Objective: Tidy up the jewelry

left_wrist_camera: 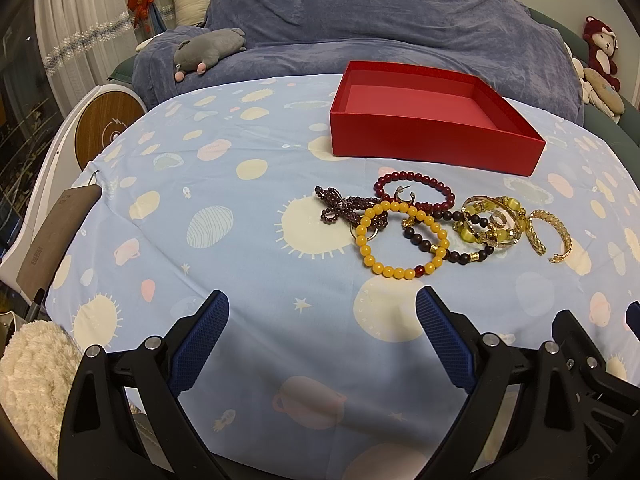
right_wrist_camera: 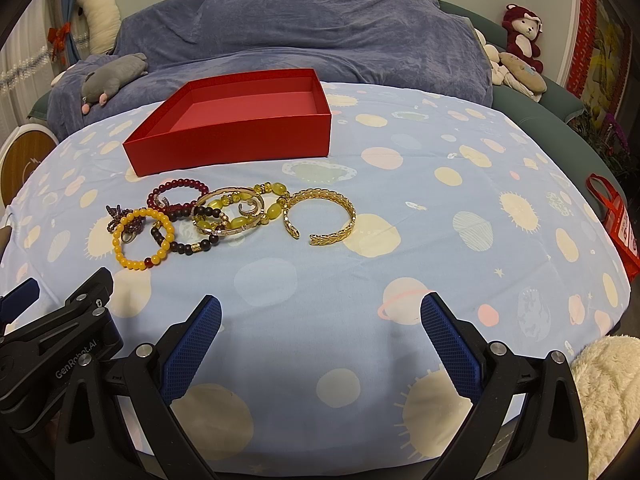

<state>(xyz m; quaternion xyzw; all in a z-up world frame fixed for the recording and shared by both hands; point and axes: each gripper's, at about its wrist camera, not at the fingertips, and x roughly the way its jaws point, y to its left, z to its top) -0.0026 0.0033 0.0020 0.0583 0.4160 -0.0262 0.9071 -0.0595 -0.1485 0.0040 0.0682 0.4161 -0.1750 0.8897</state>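
**Bracelets in a pile beside a red box**

A blue cloth [right_wrist_camera: 440,208] with suns and planets covers the table. The left gripper [left_wrist_camera: 322,318] hangs low over the cloth with its blue fingers spread wide and nothing between them. The right gripper [right_wrist_camera: 320,320] is just beside it, and it too is spread wide and holds nothing.

The red box [right_wrist_camera: 240,128] sits past the pile, toward the far side of the table. It has no lid and nothing inside.

The jewelry lies in a bunch near the box but not touching it. From the left comes a small purple bead piece [right_wrist_camera: 120,216], too tangled to tell what it is. Next is the yellow bead bracelet [right_wrist_camera: 142,238], lying partly over it. A dark red bead bracelet [right_wrist_camera: 178,192] lies behind, and a dark brown bead bracelet [right_wrist_camera: 188,246] crosses under the yellow one. Then come gold bangles and yellow-green beads [right_wrist_camera: 236,212] heaped together. The gold cuff [right_wrist_camera: 324,216] lies at the right end, just beside the heap.
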